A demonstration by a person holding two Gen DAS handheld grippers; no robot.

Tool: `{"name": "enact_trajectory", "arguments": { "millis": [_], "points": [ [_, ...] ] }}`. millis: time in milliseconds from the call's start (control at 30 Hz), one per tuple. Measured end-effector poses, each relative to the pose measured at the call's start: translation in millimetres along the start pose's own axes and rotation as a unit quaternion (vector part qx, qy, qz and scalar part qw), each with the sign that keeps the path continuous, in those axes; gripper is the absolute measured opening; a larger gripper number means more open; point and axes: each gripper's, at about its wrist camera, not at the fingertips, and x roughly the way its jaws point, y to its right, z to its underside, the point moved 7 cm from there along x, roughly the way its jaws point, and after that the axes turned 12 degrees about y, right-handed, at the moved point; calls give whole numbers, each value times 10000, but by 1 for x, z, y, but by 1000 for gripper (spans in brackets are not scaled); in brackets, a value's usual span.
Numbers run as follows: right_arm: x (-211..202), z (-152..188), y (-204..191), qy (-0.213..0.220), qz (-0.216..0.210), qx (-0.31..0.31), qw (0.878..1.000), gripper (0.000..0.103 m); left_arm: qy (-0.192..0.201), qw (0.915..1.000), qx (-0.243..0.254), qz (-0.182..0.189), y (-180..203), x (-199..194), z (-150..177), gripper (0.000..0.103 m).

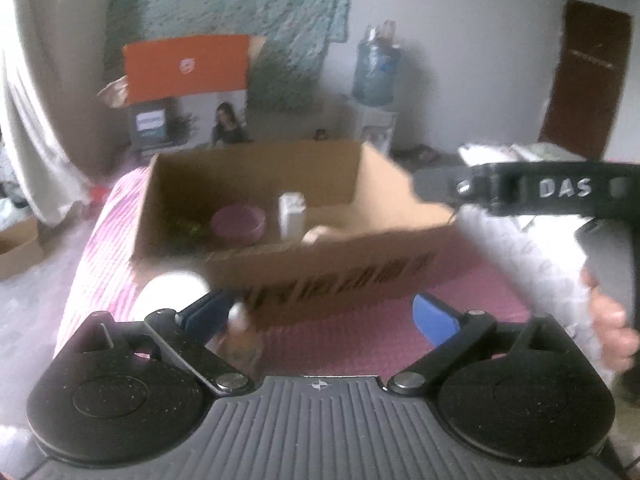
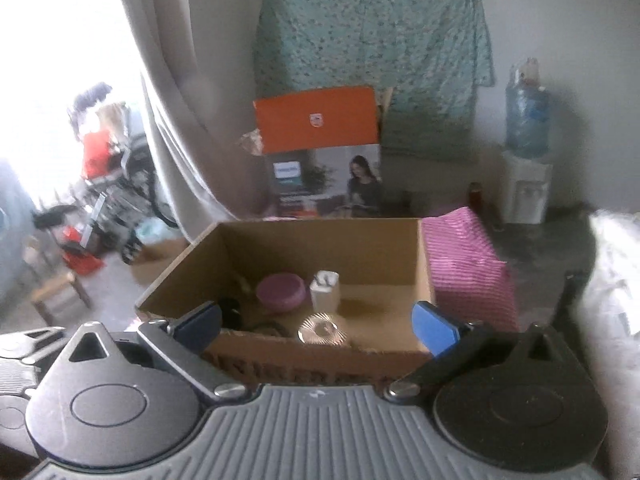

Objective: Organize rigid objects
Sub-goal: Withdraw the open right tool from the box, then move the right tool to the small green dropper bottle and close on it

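Observation:
An open cardboard box (image 1: 320, 268) stands on a maroon mat (image 1: 460, 300). Inside it are a purple round container (image 1: 239, 224), a small white carton (image 1: 291, 216) and something green (image 1: 186, 226). The right wrist view shows the same box (image 2: 320, 240) with the purple container (image 2: 282, 292), the white carton (image 2: 325, 294), a ridged disc (image 2: 322, 330) and dark items (image 2: 240, 316). My left gripper (image 1: 320, 304) is open just before the box's near wall; a small clear bottle (image 1: 240, 336) stands by its left finger, untouched. My right gripper (image 2: 316, 316) is open over the box's near edge, holding nothing.
The right gripper's black body (image 1: 560, 190) and the hand holding it (image 1: 608, 316) cross the right side. A pink striped cloth (image 2: 468, 264) lies beside the box. Behind are an orange carton (image 2: 320, 124), a water dispenser (image 2: 526, 160), a curtain (image 2: 172, 120) and a wooden stool (image 2: 56, 292).

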Motion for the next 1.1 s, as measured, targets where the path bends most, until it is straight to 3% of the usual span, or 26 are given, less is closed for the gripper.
{"name": "enact_trajectory", "arguments": {
  "millis": [200, 400, 500, 633, 767, 900, 1100],
  "points": [
    [-13, 16, -9, 92, 125, -45, 9999, 103, -176, 9989, -133, -413, -30, -4, 29, 99],
    [-5, 30, -13, -143, -250, 553, 9981, 103, -230, 9974, -31, -677, -42, 0, 45, 99],
    [6, 36, -22, -406, -645, 813, 9938, 103, -197, 9973, 74, -697, -42, 3, 50, 97],
    [20, 47, -41, -692, -1142, 1042, 9856, 103, -214, 9975, 287, -611, -37, 7, 59, 89],
    [38, 59, -60, -889, -1393, 846, 9826, 102, -287, 9981, 333, -432, -34, 12, 67, 74],
    [52, 69, -78, -1107, -1490, 651, 9805, 94, -324, 9985, 216, -378, -39, 19, 72, 64],
    [66, 80, -98, -1307, -1655, 387, 9768, 67, -360, 9982, 271, -395, -43, 25, 79, 55]
  ]
}}
